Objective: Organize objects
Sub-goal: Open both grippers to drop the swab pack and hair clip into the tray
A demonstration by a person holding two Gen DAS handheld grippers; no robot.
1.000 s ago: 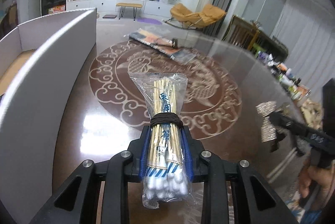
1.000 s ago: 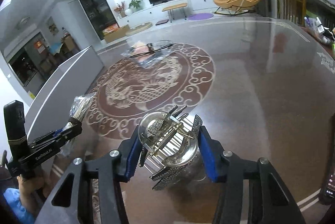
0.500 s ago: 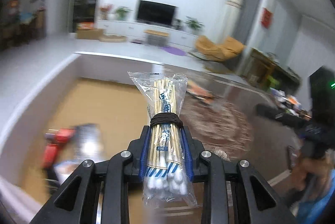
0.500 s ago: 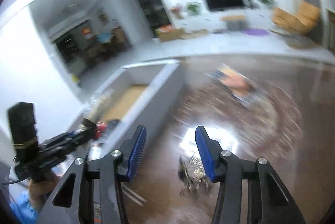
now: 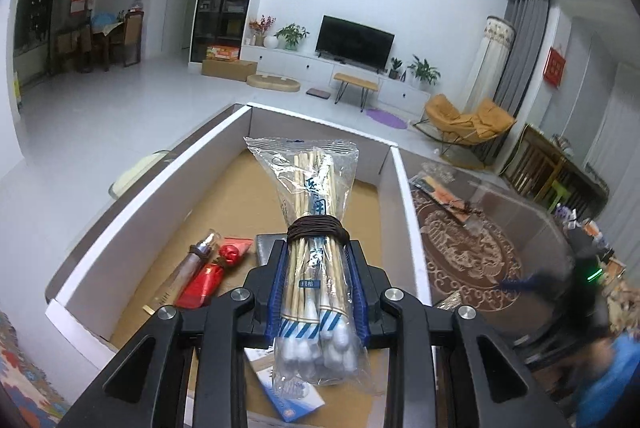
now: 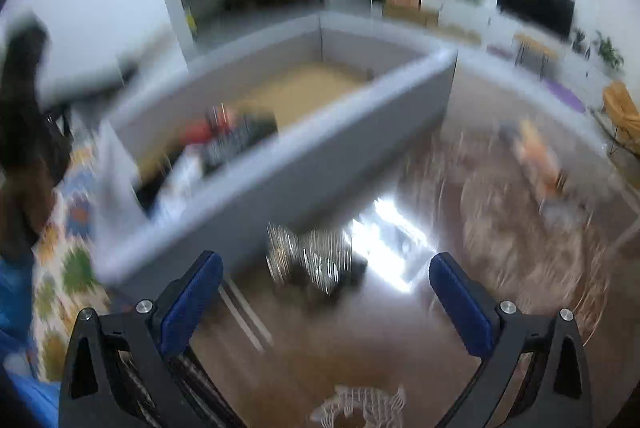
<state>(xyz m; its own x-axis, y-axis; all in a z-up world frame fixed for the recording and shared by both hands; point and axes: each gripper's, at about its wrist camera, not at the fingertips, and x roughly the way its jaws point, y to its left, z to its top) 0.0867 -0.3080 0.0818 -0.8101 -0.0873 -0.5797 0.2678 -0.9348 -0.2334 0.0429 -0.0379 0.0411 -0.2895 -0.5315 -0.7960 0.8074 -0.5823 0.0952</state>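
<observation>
My left gripper (image 5: 318,268) is shut on a clear bag of long cotton swabs (image 5: 316,228) bound with a brown band, held above the inside of a white cardboard box (image 5: 404,188). My right gripper (image 6: 326,292) is wide open and empty above the brown table. A shiny metal object (image 6: 310,260), blurred, lies on the table just ahead of it, beside the box's outer wall (image 6: 280,172).
In the box lie a red packet (image 5: 208,276), a brown tube (image 5: 192,264), a dark flat item (image 5: 268,248) and a blue-white leaflet (image 5: 288,392). A plastic packet (image 5: 444,188) lies on the patterned table (image 5: 464,252). The right wrist view is motion-blurred.
My left gripper carried the swab bag from over the table to over the box. My right gripper let go of the metal object, opened wide and swung left toward the box.
</observation>
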